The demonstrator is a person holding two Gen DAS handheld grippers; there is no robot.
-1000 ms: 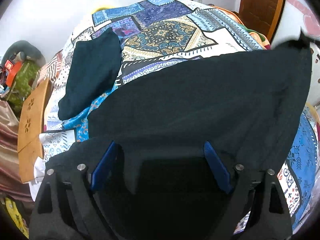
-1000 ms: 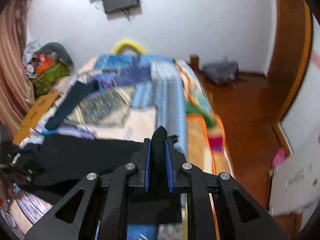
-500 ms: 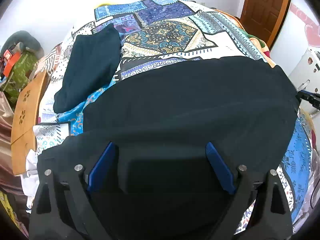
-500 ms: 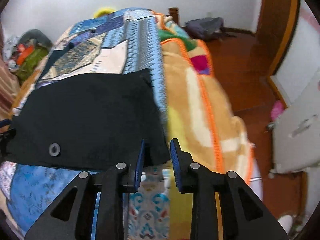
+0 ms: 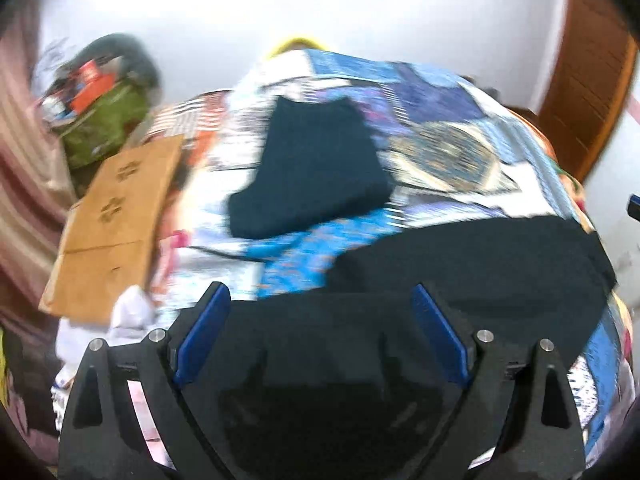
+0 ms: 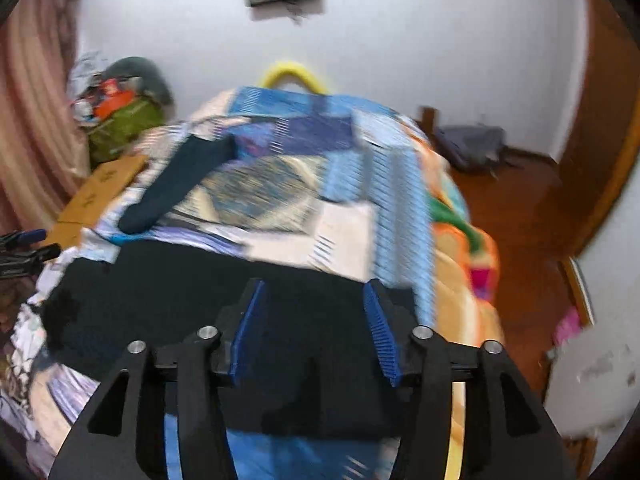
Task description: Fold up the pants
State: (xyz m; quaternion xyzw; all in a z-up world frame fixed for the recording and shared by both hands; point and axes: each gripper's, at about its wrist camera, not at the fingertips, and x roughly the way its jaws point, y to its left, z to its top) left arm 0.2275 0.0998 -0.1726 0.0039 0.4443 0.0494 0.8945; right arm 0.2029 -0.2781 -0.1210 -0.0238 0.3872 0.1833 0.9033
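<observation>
The black pants [image 5: 472, 272] lie flat across the near end of the bed, folded into a wide band [image 6: 192, 292]. My left gripper [image 5: 320, 296] hovers over their left part with its blue pads [image 5: 204, 332] spread wide and nothing between them. My right gripper [image 6: 314, 286] is above the pants' right end near the bed's edge. Its jaws are opening; the cloth lies under them and the pads [image 6: 380, 332] do not press on it. Both views are blurred by motion.
A second dark folded garment [image 5: 316, 168] rests farther up the patchwork quilt [image 5: 448, 156]. Cardboard [image 5: 112, 220] and a green bag [image 5: 104, 120] stand left of the bed. An orange blanket [image 6: 460, 264] hangs off the right side above a wooden floor [image 6: 520, 216]. A wooden door [image 5: 588, 72] is at the right.
The right gripper let go of the pants' edge and its jaws spread. The pants dropped flat onto the bed. Both grippers drew back and tipped up, so more wall shows.
</observation>
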